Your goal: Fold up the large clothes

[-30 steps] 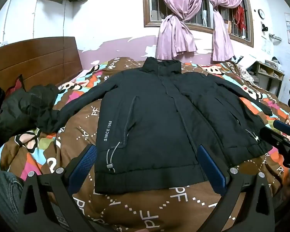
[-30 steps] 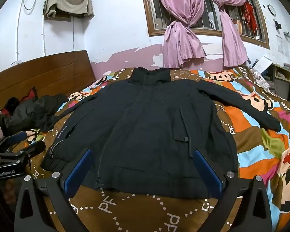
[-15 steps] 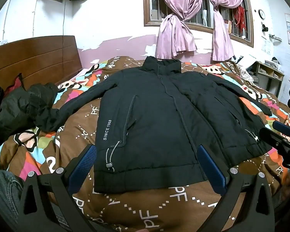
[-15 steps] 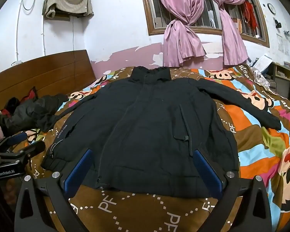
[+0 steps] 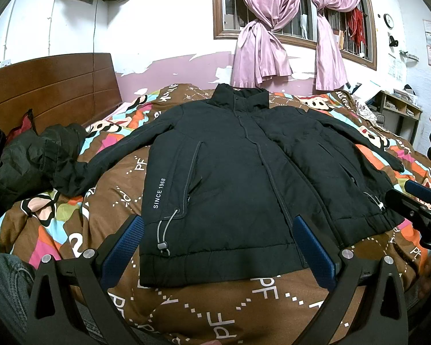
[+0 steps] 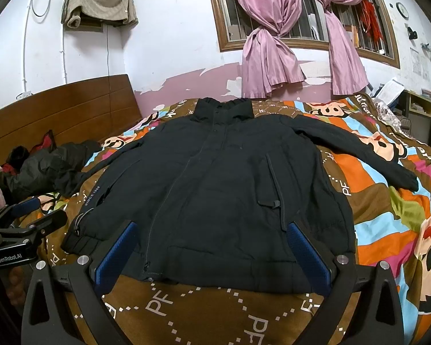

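The left tongs (image 5: 215, 247) stand wide apart with nothing between the blue pads (image 5: 123, 247), poised over the near edge of the bed. The right tongs (image 6: 212, 254) gape the same way, empty, and also show at the right border of the left view. Just below the left tongs lies the brown quilt (image 5: 244, 302) printed with "PF" letters and dotted diamonds; at their lower left corner a denim-clad knee (image 5: 5, 276) shows.

Straight ahead of both tongs the black jacket (image 5: 230, 195) lies flat on the quilt, front up and closed, its hem nearest and running between the fingertips in each view. White lettering "SINCE 1968" (image 5: 159, 193) runs up the panel ahead of the left tongs' left finger, with a grey drawcord (image 5: 165, 230) below it. The sleeves spread outward: one sleeve (image 6: 359, 152) reaches far right of the right tongs across cartoon-patterned bedding, the other runs left toward a dark crumpled garment (image 5: 28, 164) by the wooden headboard (image 5: 51, 92).

Beyond the collar (image 5: 241, 97), at the far wall, pink curtains (image 6: 270, 43) hang knotted before a barred window. High left of the right tongs, a beige cloth (image 6: 100, 3) drapes over a wall fixture.
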